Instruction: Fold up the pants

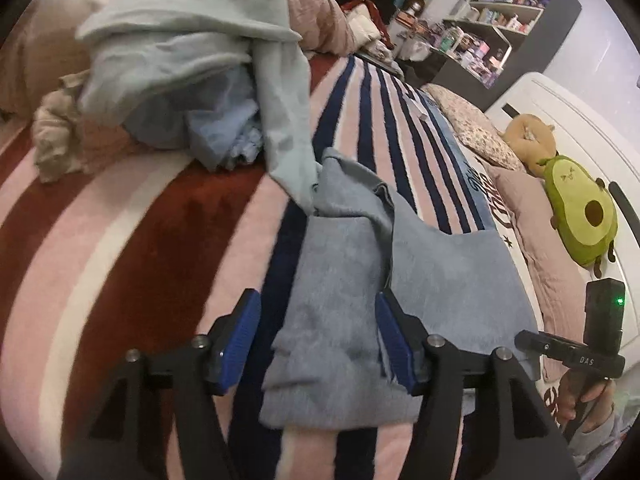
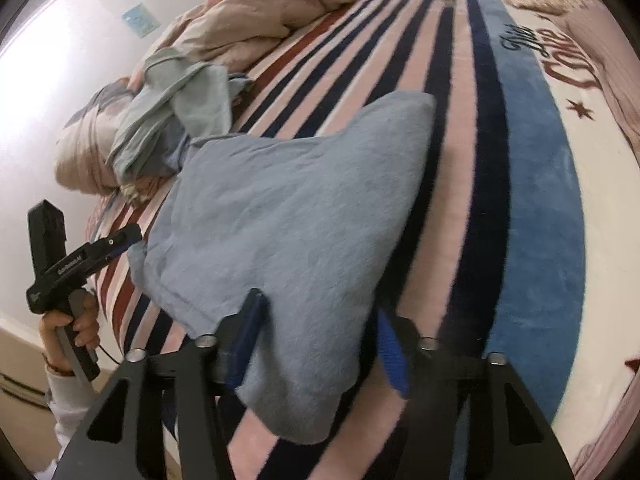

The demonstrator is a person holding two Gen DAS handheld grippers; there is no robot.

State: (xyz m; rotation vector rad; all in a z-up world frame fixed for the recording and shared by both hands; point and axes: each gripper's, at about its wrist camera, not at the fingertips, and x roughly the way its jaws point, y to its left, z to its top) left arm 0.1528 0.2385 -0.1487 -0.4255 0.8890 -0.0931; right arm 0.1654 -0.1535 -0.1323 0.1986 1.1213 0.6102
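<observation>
The left gripper (image 1: 318, 336) sits low over the bed with its blue pads spread wide, released, a fold of the pants (image 1: 420, 280) lying between them but not pinched. The right gripper (image 2: 316, 338) is likewise spread, its left pad touching the near edge of the pants (image 2: 288, 216) and the right pad off on the blanket (image 2: 532, 200); it grips nothing.

The pants are blue-grey, lying bunched and partly doubled over on the striped blanket (image 1: 140, 240), just ahead of both grippers. In the left view the cloth runs from under the fingers up toward a heap of clothes (image 1: 192, 60); a pale green leg from that heap drapes down and touches the far end of the pants. A small beige rag (image 1: 56, 140) lies left of the heap, and a pink duvet (image 2: 272, 12) is crumpled beyond it.

Along the right side of the bed in the left view lie a speckled pillow (image 1: 476, 128), a brown plush (image 1: 528, 136) and an avocado plush (image 1: 580, 216), well apart from the pants. Open shelves (image 1: 500, 12) against the wall hold many small bottles and boxes, too small to make out.
</observation>
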